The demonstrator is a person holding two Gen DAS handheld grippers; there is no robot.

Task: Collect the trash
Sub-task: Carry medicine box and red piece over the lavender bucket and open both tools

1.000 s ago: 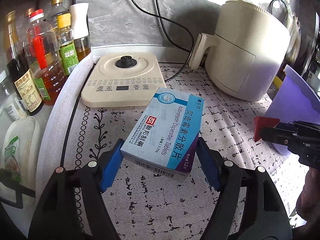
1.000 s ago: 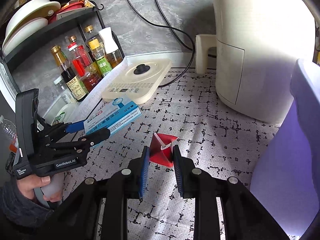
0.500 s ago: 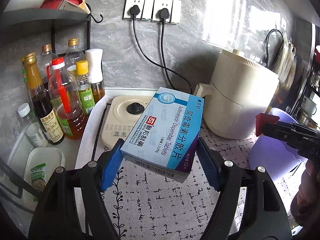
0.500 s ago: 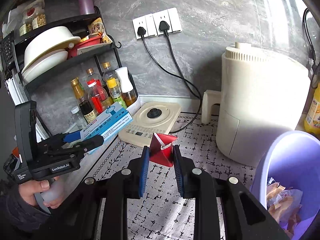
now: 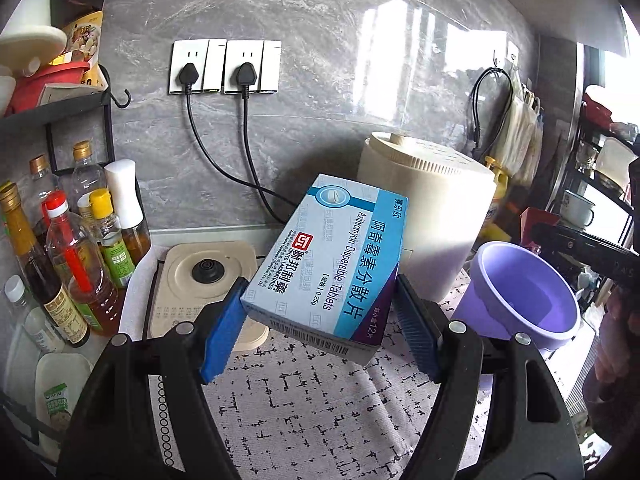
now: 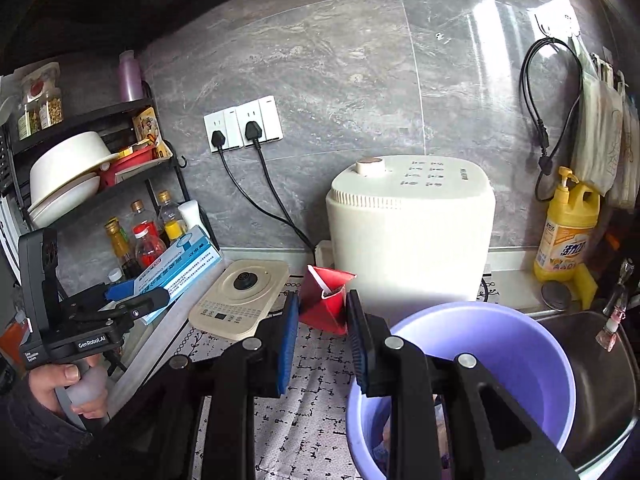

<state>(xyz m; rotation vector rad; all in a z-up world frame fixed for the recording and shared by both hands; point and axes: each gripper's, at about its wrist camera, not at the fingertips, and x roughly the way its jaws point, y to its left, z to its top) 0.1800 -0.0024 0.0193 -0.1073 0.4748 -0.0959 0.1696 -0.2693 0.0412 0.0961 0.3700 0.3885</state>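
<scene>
My left gripper [image 5: 318,308] is shut on a blue and white tablet box [image 5: 332,264], held tilted in the air above the patterned mat. That same box [image 6: 180,268] shows at the left of the right wrist view, in the left gripper [image 6: 136,300]. My right gripper [image 6: 322,312] is shut on a small crumpled red carton [image 6: 326,300], raised just left of the purple bin [image 6: 520,344]. In the left wrist view the purple bin [image 5: 528,296] stands to the right, with the right gripper [image 5: 536,228] and its red carton [image 5: 534,220] above its far rim.
A cream air fryer [image 6: 412,232] stands behind the bin, and a flat cream cooker base [image 6: 240,300] lies at the left. Oil and sauce bottles [image 5: 72,252] line the left wall under a dish rack [image 6: 68,184]. A yellow detergent bottle [image 6: 566,236] and a sink [image 6: 600,380] are at right.
Both grippers have risen with their loads, so the wall sockets and the fryer's top have come into view. The right gripper has moved toward the purple bin, whose inside now shows.
</scene>
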